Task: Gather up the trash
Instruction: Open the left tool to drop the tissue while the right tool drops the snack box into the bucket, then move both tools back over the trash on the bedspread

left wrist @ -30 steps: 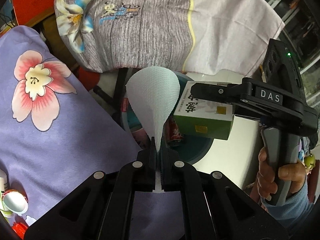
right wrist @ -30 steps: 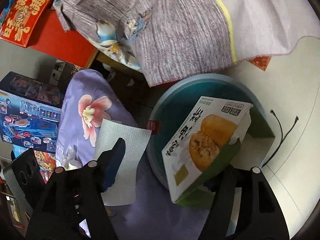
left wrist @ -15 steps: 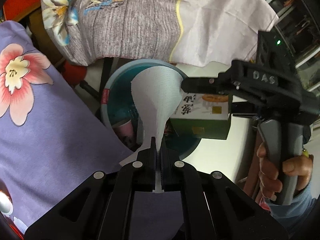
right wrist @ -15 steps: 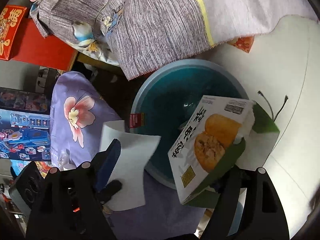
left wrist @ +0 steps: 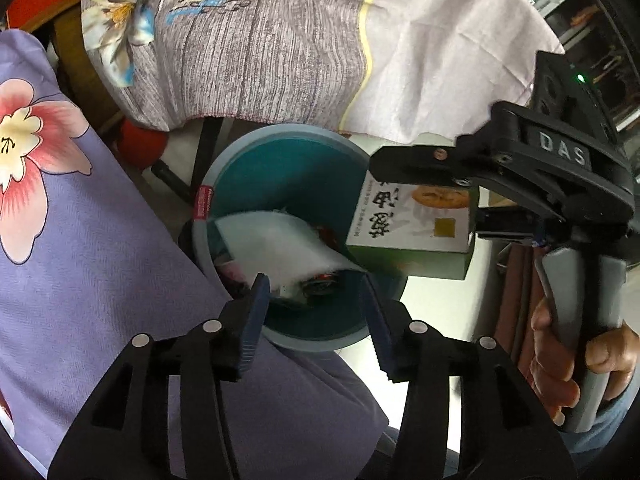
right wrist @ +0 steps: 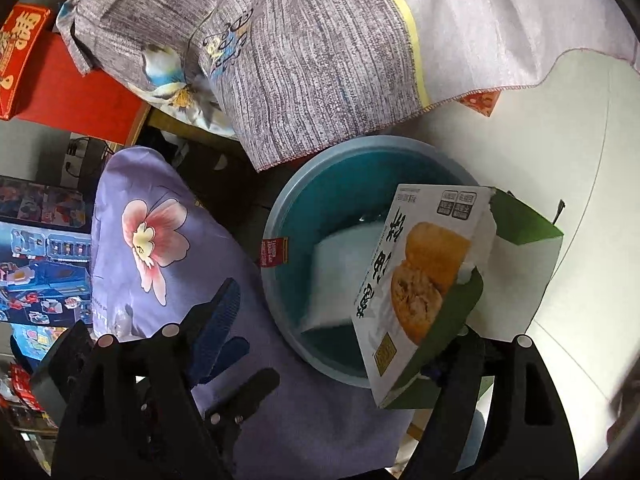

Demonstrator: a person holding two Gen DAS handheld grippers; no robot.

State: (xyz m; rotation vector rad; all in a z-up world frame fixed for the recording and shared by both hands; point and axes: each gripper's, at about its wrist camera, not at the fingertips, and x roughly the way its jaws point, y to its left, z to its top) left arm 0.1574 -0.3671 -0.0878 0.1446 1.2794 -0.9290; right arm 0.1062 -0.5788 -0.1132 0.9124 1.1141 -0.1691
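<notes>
A blue round bin (left wrist: pixel 288 152) (right wrist: pixel 360 152) stands on the floor. A white paper sheet (left wrist: pixel 280 248) (right wrist: pixel 344 272) lies loose inside it, over other trash. My left gripper (left wrist: pixel 316 316) is open and empty just above the bin's near rim; its fingers (right wrist: pixel 216 328) also show in the right wrist view. My right gripper (left wrist: pixel 424 208) is shut on a green and white pastry box (left wrist: pixel 412 228) (right wrist: pixel 424 284) and holds it tilted over the bin's right side. The right gripper's fingertips are hidden behind the box in its own view.
A purple floral cloth (left wrist: pixel 80 260) (right wrist: pixel 152 240) covers a surface left of the bin. A grey striped cloth (left wrist: pixel 260 40) (right wrist: pixel 320 52) hangs behind the bin. White floor (right wrist: pixel 580 128) lies to the right. Red boxes (right wrist: pixel 48 80) stand far left.
My left gripper has opened and let go of the white paper, which has dropped into the bin. The right gripper still holds the box over the bin.
</notes>
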